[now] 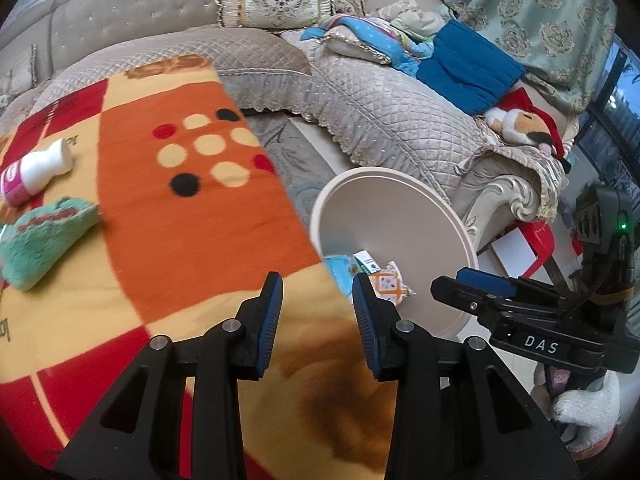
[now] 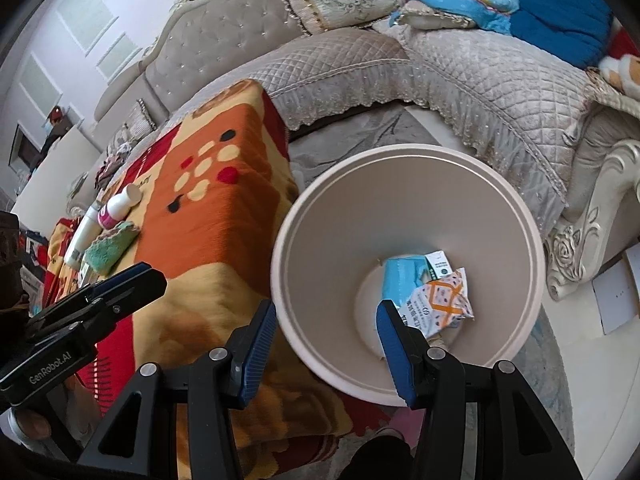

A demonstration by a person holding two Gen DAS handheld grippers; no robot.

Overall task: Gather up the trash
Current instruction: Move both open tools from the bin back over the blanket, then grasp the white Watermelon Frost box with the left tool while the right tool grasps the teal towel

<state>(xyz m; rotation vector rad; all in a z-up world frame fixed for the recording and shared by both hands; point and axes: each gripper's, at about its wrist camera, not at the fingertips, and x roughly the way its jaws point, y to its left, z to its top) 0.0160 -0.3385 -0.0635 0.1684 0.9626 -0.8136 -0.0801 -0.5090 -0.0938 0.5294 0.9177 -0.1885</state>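
Hovering with both hand-held grippers spread wide and holding nothing, beside a bin with trash already in it.

Blue-padded and black-framed, the right gripper (image 2: 326, 334) hung over the near rim of the round beige plastic waste bin (image 2: 532, 264), its jaws apart and nothing between them; the left gripper (image 1: 316, 312), equally spread and bare, sat above the edge of the orange, red and cream patterned blanket (image 1: 200, 216) covering the table just beside the bin. On the bin's floor lay a blue packet (image 2: 400, 280), a small white carton (image 2: 438, 264) and an orange-and-white printed wrapper (image 2: 440, 304), touching one another. Farther along the blanket rested a white plastic bottle with a pink label (image 1: 36, 172) on its side, next to a green fluffy cloth (image 1: 40, 244). Beyond stood the grey quilted sofa (image 1: 384, 108).
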